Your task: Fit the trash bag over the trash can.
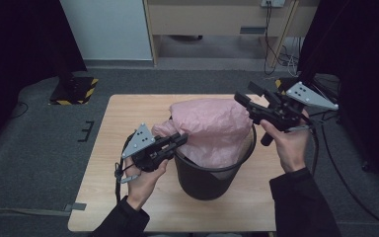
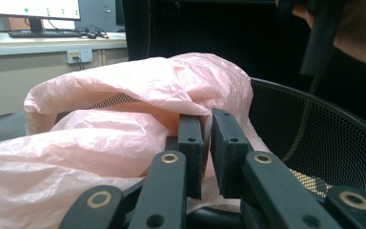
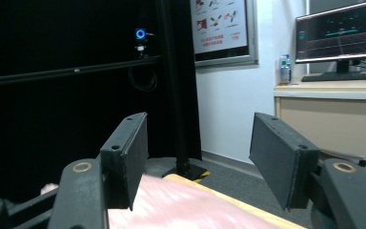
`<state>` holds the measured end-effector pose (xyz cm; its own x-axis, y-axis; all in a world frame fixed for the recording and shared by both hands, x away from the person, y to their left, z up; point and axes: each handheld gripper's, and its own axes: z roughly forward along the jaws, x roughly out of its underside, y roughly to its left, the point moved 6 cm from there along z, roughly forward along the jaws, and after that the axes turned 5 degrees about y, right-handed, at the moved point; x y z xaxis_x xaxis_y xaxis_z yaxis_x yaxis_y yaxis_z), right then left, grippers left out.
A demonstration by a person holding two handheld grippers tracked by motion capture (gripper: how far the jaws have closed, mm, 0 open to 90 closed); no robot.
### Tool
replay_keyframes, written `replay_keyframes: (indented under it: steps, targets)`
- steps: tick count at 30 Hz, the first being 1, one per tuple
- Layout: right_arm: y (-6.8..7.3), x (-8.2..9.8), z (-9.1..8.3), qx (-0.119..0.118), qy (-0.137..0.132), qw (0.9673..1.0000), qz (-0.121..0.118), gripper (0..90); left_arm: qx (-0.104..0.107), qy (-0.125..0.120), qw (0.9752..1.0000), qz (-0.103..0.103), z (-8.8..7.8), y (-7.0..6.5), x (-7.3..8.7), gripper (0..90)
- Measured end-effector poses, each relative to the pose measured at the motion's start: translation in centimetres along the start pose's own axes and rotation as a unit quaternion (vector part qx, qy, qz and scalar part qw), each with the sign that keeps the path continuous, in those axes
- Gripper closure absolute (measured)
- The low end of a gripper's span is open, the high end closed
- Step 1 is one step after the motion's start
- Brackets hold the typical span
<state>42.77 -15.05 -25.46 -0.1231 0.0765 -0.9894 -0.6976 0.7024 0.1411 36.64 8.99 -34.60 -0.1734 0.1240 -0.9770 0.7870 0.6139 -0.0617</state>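
table (image 1: 113, 163): your base for everything, and the bin sits near the front edge on your side, so a hard sideways tug could walk it toward you or off

bin (image 1: 205, 180): black mesh wastebasket, upright in the middle of the table; it's light-looking, so my guess is it tips or slides if you yank the liner with one hand and nothing braces it

pink bag (image 1: 212, 126): thin plastic liner, ballooned up over the bin's mouth and slumped to your left side, not yet spread round the rim; in the left gripper view (image 2: 138, 90) it's bunched in folds, and that film looks like it'd tear or stretch if you pull against the mesh edge

right gripper (image 1: 246, 101): held up and off past the far right of the bin, jaws spread wide with nothing between them (right gripper view backs that up); risk here is you come back down and grab a double layer, or pinch bag and rim together

left gripper (image 1: 180, 139): at the bin's near-left rim, jaws nearly shut and pinching a fold of the pink bag; it's a small bite of slippery film, so it could slide out once you pull
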Motion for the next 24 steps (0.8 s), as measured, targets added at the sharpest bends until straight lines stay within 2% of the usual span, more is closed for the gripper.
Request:
replay_keyframes:
  steps: [1, 2, 6, 7, 8, 10, 12, 13, 14, 15, 18, 19, 20, 21, 22, 23, 24]
  targets:
    - [0.0, 0.0, 0.0, 0.000, 0.000, 1.0000, 0.000, 37.5, 0.000, 0.000, 1.0000, 0.000, 0.0, 0.0, 0.0, 82.5]
    - [1.0, -0.3, 1.3, 0.000, 0.009, 1.0000, 0.003, 37.5, 0.000, 0.000, 1.0000, 0.000, 0.0, 0.0, 0.0, 82.5]
    - [2.5, 0.6, 4.0, 0.005, 0.051, 0.9986, -0.010, 37.5, 0.000, -0.001, 1.0000, -0.002, 0.0, 0.0, 0.0, 82.2]
    - [2.5, 0.6, 4.0, 0.005, 0.051, 0.9986, -0.010, 37.5, 0.000, -0.001, 1.0000, -0.002, 0.0, 0.0, 0.0, 82.2]
    - [3.2, 1.6, 5.6, 0.005, 0.079, 0.9967, -0.016, 37.5, 0.000, -0.001, 1.0000, -0.002, 0.0, -0.1, 0.0, 82.1]
    - [3.6, 2.6, 6.6, 0.006, 0.099, 0.9950, -0.012, 37.6, 0.001, 0.000, 1.0000, -0.001, 0.0, 0.0, 0.0, 82.0]
    - [3.8, 3.9, 7.6, 0.007, 0.128, 0.9917, -0.011, 37.5, 0.002, 0.000, 1.0000, -0.002, 0.0, -0.1, 0.0, 81.8]
    - [3.8, 3.9, 7.6, 0.007, 0.128, 0.9917, -0.011, 37.5, 0.002, 0.000, 1.0000, -0.002, 0.0, -0.1, 0.0, 81.6]
    - [3.8, 4.5, 7.9, 0.011, 0.144, 0.9894, -0.013, 37.6, 0.003, 0.000, 1.0000, -0.001, 0.0, -0.1, 0.0, 81.6]
    - [3.9, 5.8, 8.6, 0.012, 0.178, 0.9836, -0.023, 37.5, 0.006, -0.001, 1.0000, -0.004, 0.0, 0.0, 0.0, 80.2]
    - [4.0, 7.1, 9.1, 0.007, 0.202, 0.9793, -0.015, 37.6, 0.003, -0.013, 0.9998, -0.016, -0.5, 0.2, -0.4, 74.4]
    - [4.0, 7.1, 9.1, 0.007, 0.202, 0.9793, -0.015, 37.6, 0.003, -0.013, 0.9998, -0.016, -0.5, 0.2, -0.4, 72.0]
    - [3.9, 8.0, 9.2, 0.006, 0.217, 0.9760, -0.013, 38.1, -0.013, -0.031, 0.9992, -0.022, -1.3, 0.8, -1.1, 69.8]
    - [3.9, 8.0, 9.2, 0.006, 0.217, 0.9760, -0.013, 38.1, -0.013, -0.031, 0.9992, -0.022, -1.3, 0.8, -1.1, 68.5]
    - [3.7, 8.9, 9.2, 0.009, 0.241, 0.9700, -0.029, 38.2, -0.026, -0.052, 0.9979, -0.029, -2.3, 1.5, -1.9, 67.6]
    - [3.7, 8.9, 9.2, 0.009, 0.241, 0.9700, -0.029, 38.2, -0.026, -0.052, 0.9979, -0.029, -2.3, 1.5, -1.9, 66.3]
    - [3.8, 9.6, 9.2, 0.006, 0.265, 0.9636, -0.032, 38.2, -0.048, -0.071, 0.9957, -0.036, -3.5, 2.5, -2.6, 64.6]
